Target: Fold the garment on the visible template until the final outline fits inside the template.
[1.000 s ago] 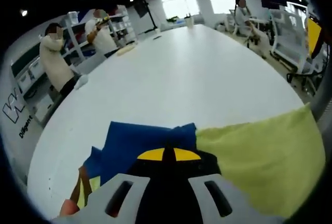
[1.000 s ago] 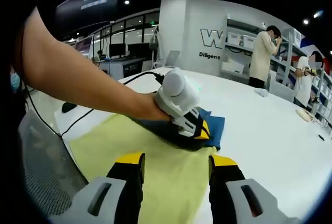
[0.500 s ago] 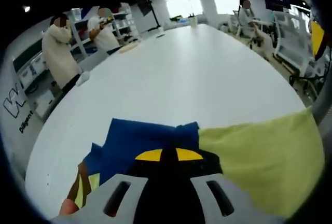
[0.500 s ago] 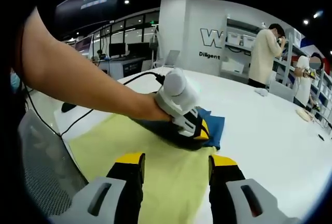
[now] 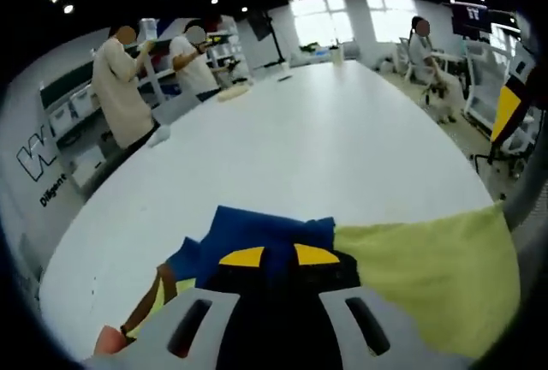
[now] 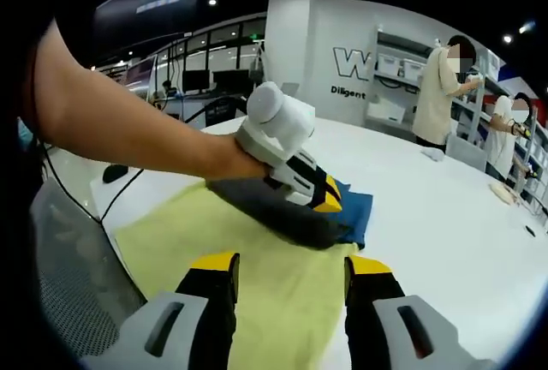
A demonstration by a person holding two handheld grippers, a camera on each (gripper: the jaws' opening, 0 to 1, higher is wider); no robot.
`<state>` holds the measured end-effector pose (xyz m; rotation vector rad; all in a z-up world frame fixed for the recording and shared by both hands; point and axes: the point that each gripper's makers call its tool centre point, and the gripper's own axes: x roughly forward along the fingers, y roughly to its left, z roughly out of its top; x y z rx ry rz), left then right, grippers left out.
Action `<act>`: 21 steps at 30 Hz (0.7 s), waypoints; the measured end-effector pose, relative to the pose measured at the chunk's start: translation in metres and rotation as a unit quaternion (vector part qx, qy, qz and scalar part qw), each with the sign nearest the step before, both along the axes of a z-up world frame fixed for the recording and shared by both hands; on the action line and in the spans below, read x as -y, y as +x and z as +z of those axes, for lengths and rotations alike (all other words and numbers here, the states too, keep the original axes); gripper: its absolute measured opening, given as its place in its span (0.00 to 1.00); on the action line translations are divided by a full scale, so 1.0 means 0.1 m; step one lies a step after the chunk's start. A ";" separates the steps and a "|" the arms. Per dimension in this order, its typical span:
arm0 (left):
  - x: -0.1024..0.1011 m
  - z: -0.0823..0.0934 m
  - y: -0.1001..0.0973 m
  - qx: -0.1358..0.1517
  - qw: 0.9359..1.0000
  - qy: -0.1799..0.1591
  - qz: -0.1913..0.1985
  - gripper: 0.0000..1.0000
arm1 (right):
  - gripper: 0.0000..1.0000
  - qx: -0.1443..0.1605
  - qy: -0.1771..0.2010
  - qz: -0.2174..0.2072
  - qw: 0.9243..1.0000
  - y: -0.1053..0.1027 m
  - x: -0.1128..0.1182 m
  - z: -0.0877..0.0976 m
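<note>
Left gripper view: at the far left, two people [image 5: 120, 87] stand by wall shelving [image 5: 64, 117]. The white worktop [image 5: 325, 147] runs long and away from you. Your left claw [image 5: 278, 256] sits at the bottom centre, its yellow tips close together with only a narrow gap. The dark part of the garment lies under them, but I can't tell whether they actually pinch cloth. The garment [image 5: 265, 229] is a folded blue piece right ahead of the tips, with an orange and yellow patch showing at its lower left edge. To its right, the yellow-green template cloth [image 5: 428, 271] spreads flat toward the worktop edge. A seated person [image 5: 424, 49] is at the far right, near office chairs.

Right gripper view: your forearm [image 6: 120, 122] comes in from the left, holding the left claw [image 6: 327, 194], which tilts up over the garment with its yellow tips just above the dark cloth. The template cloth [image 6: 257, 276] covers the near worktop [image 6: 445, 224]. The garment [image 6: 295, 216] lies on its far part as a dark grey fold with blue cloth sticking out on the right, and that blue edge runs past the template onto bare worktop. A black cable [image 6: 128, 190] trails across the worktop on the left. Your right claw [image 6: 291, 263] is at the bottom, jaws spread wide, holding nothing, hovering over the near part of the template. Two people [image 6: 441, 87] stand by the shelves at the right.
</note>
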<state>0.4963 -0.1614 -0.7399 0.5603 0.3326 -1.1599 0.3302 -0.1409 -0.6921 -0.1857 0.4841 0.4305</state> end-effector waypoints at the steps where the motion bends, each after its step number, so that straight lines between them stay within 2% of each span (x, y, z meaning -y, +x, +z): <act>1: -0.03 0.03 -0.01 0.002 1.000 -0.003 0.001 0.10 | 0.50 0.000 0.000 0.001 1.000 0.00 0.00 0.00; 10: -0.41 0.47 -0.10 0.025 0.998 -0.038 0.031 0.14 | 0.49 0.000 -0.004 0.013 1.000 -0.02 -0.05 0.00; 15: -0.60 0.56 -0.17 0.031 0.997 -0.044 0.050 0.16 | 0.49 0.000 -0.006 0.021 1.000 -0.03 -0.07 0.00; 18: -0.71 0.58 -0.23 0.033 0.997 -0.040 0.062 0.21 | 0.49 0.000 -0.006 0.025 1.000 -0.03 -0.09 0.00; 21: -0.84 0.62 -0.28 0.025 0.995 -0.049 0.081 0.28 | 0.49 -0.001 -0.007 0.028 1.000 -0.04 -0.10 -0.01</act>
